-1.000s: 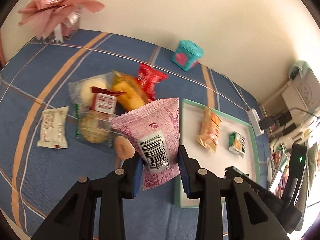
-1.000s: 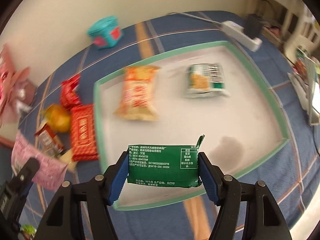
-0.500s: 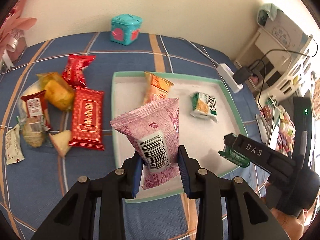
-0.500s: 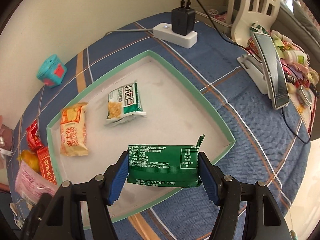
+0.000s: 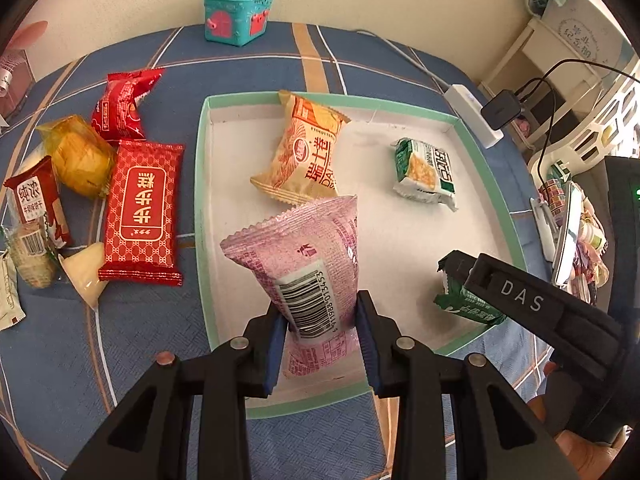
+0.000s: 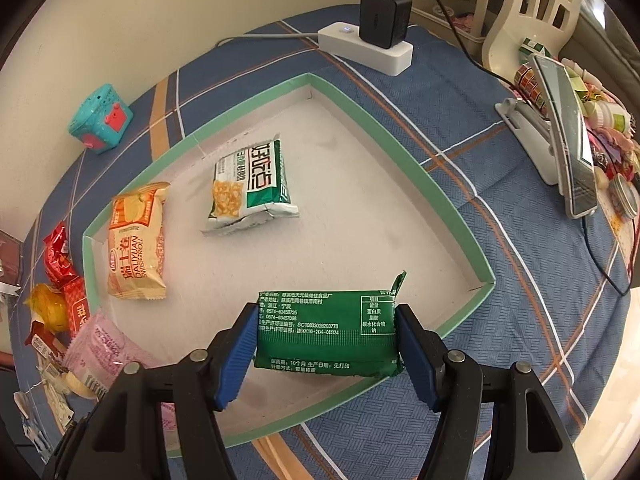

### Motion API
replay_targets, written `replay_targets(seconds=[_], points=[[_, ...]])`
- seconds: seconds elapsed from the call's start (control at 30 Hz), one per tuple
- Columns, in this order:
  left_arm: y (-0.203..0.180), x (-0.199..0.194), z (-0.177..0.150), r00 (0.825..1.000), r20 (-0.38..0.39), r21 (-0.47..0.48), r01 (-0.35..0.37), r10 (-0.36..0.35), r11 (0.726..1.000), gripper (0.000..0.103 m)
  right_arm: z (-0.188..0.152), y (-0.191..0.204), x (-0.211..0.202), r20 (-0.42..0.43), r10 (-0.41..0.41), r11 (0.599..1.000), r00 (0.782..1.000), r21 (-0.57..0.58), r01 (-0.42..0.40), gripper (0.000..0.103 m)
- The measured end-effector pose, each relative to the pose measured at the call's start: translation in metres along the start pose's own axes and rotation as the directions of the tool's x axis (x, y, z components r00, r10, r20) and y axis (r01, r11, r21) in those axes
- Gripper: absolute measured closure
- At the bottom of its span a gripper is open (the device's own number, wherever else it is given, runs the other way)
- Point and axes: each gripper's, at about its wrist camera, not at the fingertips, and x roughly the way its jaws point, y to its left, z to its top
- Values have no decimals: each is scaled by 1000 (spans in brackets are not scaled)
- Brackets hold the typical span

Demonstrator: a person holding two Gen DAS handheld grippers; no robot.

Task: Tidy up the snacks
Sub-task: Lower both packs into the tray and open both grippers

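Left wrist view: the left gripper (image 5: 322, 332) has its fingers clamped on a pink snack packet (image 5: 304, 268), barcode side facing the camera, held above the near part of the green-rimmed tray (image 5: 201, 184). Inside the tray lie an orange snack packet (image 5: 306, 152) toward its far side and a green-and-white packet (image 5: 426, 170) to the right of that. Left of the tray, on the blue checked cloth (image 5: 248, 56), sit a red flat packet (image 5: 142, 210), a smaller red packet (image 5: 120, 104) and a yellow wrapped snack (image 5: 78, 156). A teal box (image 5: 238, 12) stands beyond the tray by the wall. The right gripper (image 5: 452, 276) shows at the tray's right near corner.

Right wrist view: the right gripper's fingers (image 6: 236, 348) are clamped on the ends of a dark green packet (image 6: 328, 332), held over the tray's near edge. A white power strip (image 6: 366, 46) lies beyond the tray
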Motion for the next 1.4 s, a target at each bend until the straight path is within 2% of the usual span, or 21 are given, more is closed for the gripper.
replay_targets(seconds=[0.67,0.8,0.9,1.17,1.4], points=[[1,10,10,1000,8,18,-3,3,1000,67,4,4,7,5,17,1000,1000,-8,-17,32],[-1,5,10,1000,6,20,4,-4,1000,50,4,3,4,9,21,1000,1000,-14,-21,32],[-5,0,11,1000,13,32,8,-9,999,49,4,2,1,13,30,1000,999,-11,-29,31],[-5,-24,15,998,49,42,-30,27,999,48,6,3,-22,78,41,999,996,-26,-39,31],[19,-39,20,991,75,-31,-109,111,994,48,5,6,-28,92,41,998,995,-47,-37,31]])
